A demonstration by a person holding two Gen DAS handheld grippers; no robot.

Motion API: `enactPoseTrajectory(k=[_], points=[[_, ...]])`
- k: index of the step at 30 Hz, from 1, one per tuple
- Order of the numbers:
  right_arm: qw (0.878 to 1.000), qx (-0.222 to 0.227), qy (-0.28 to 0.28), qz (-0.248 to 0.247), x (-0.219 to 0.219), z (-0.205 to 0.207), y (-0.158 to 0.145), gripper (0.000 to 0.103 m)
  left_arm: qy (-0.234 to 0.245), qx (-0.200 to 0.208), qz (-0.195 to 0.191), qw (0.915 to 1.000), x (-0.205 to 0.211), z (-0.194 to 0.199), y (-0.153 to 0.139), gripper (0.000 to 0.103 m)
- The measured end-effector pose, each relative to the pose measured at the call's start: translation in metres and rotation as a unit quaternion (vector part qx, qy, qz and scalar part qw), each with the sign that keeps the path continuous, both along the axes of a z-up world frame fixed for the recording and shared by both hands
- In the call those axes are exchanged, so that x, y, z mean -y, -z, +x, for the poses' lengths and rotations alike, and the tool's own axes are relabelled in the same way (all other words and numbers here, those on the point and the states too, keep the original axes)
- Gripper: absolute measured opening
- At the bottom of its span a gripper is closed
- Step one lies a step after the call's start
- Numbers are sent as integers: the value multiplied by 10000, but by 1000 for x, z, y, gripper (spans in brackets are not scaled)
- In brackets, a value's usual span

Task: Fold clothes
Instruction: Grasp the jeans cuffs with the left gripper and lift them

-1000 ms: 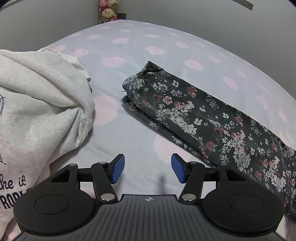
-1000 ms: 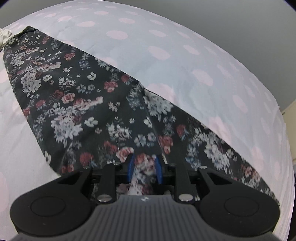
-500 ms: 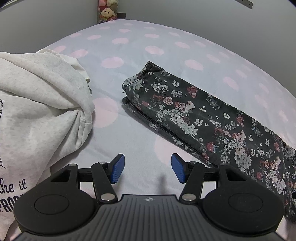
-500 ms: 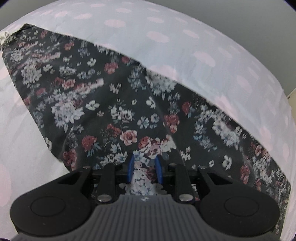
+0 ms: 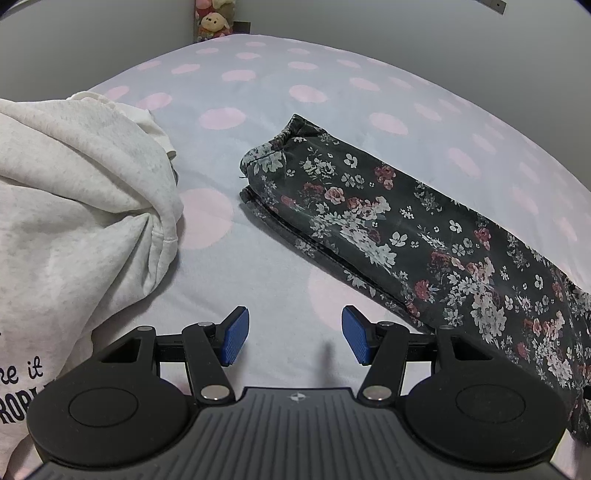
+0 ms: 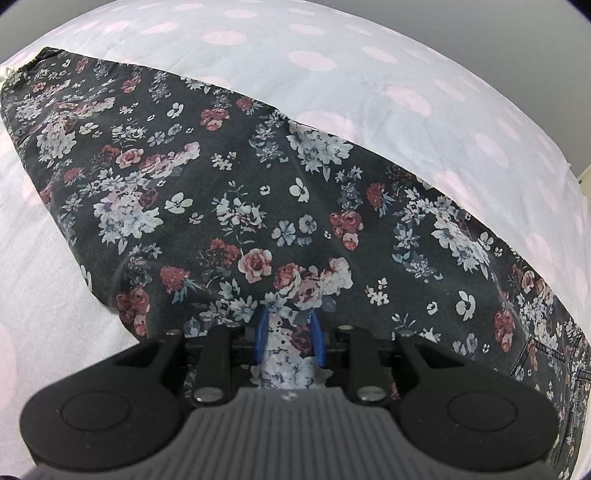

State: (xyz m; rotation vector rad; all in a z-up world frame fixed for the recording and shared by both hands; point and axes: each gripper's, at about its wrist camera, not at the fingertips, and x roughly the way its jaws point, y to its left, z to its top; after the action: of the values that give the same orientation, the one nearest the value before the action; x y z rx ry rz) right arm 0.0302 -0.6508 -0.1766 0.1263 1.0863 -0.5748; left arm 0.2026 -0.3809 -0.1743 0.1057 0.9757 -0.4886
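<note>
Dark floral trousers (image 5: 388,225) lie folded lengthwise across a bed, waistband end toward the far left. My left gripper (image 5: 293,339) hovers open above bare sheet, just short of the trousers' near edge, with nothing between its blue pads. In the right wrist view the same floral trousers (image 6: 229,192) fill most of the frame. My right gripper (image 6: 289,338) is shut on a bunched fold of that fabric, which rises between the blue fingers (image 6: 263,332).
A light grey sweatshirt (image 5: 74,221) with black lettering is heaped on the left of the bed. The sheet (image 5: 258,85) is pale blue with pink dots. Plush toys (image 5: 212,20) sit at the far wall. Bare sheet lies between sweatshirt and trousers.
My right gripper has carried its pinched fold forward over the trousers, so the fabric now covers more of its view. The left gripper has stayed open and nearly still.
</note>
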Motion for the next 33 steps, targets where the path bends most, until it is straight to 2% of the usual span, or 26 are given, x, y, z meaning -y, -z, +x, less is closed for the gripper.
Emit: enactPoseTrajectory(k=[28, 33], points=[[10000, -9, -24, -21, -1, 1, -8, 28, -110, -58, -130, 9998, -12, 8, -2, 54], [9997, 219, 38, -109, -3, -3, -16, 28, -156, -89, -208, 9996, -16, 11, -2, 54]])
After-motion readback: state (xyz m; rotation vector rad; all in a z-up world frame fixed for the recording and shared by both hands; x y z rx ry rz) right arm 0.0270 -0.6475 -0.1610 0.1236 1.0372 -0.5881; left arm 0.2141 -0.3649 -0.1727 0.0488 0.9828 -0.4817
